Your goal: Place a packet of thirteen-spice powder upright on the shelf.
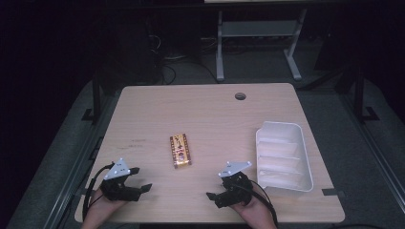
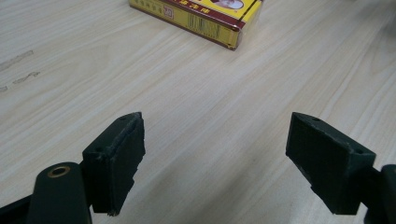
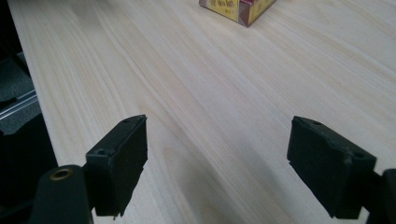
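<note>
Yellow-and-red, flat and rectangular, the small box (image 1: 180, 150) lies near the middle of the wooden table (image 1: 205, 109), its long axis running away from the person, tilted just slightly. Both tongs wait at the near edge, one on each side of it. The left gripper (image 1: 142, 180) sits below and to the left of the box, jaws spread wide with nothing between them; in the left gripper view the box (image 2: 196, 16) shows ahead and a touch to the left, bare wood between. The right gripper (image 1: 215, 190) is below and to the right, also gaping and empty. Neither looks clearly nearer, roughly equal by my eye. Off to the right, well apart, sits a white compartment tray (image 1: 305, 157), nearer the right hand.
</note>
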